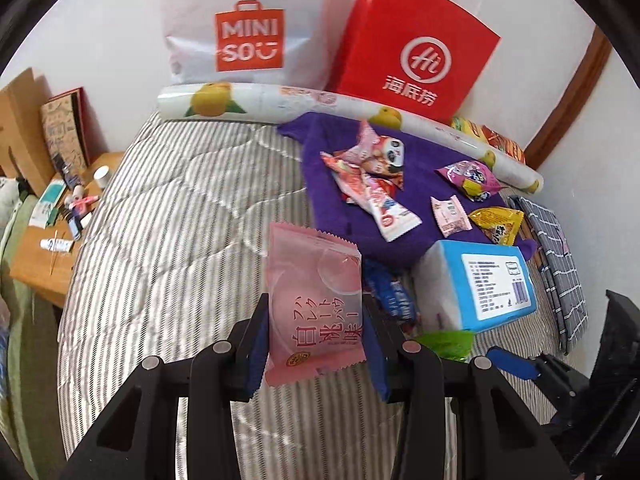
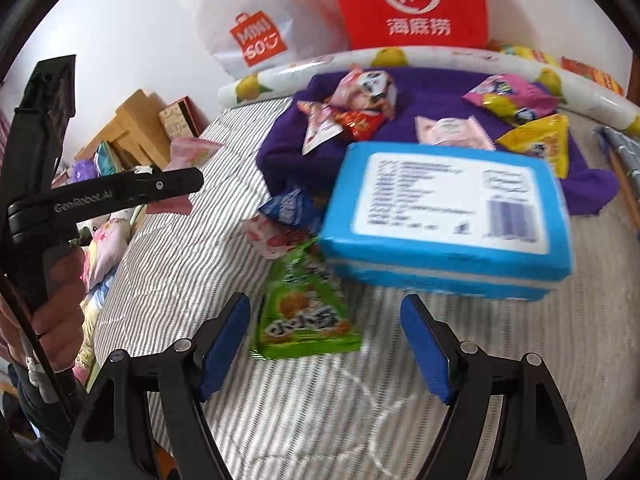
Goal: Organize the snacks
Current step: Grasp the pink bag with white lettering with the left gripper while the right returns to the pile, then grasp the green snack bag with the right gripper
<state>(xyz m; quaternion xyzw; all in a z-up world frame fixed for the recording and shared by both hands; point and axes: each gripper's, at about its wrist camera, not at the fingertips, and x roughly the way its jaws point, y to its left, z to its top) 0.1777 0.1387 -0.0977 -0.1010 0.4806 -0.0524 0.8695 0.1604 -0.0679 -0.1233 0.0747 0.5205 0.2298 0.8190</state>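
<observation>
My left gripper (image 1: 316, 344) is shut on a pink snack packet (image 1: 314, 312), which it holds upright above the striped quilt (image 1: 180, 208). My right gripper (image 2: 324, 344) hangs open over the quilt, with a green snack packet (image 2: 304, 316) lying on the bed between and just beyond its blue pads (image 2: 226, 340). Several more snack packets (image 1: 370, 172) lie on a purple cloth (image 1: 416, 184) further back. In the right wrist view the left gripper (image 2: 176, 184) shows at the left with the pink packet (image 2: 192, 152), held by a person's hand (image 2: 60, 312).
A blue tissue pack (image 2: 444, 216) lies beside the green packet, with a blue packet (image 2: 292, 204) and a red-white one (image 2: 268, 236) at its left. A white Miniso bag (image 1: 244, 28), a red bag (image 1: 412, 48) and a fruit-print roll (image 1: 280, 100) line the wall. A cluttered wooden table (image 1: 44, 256) stands left.
</observation>
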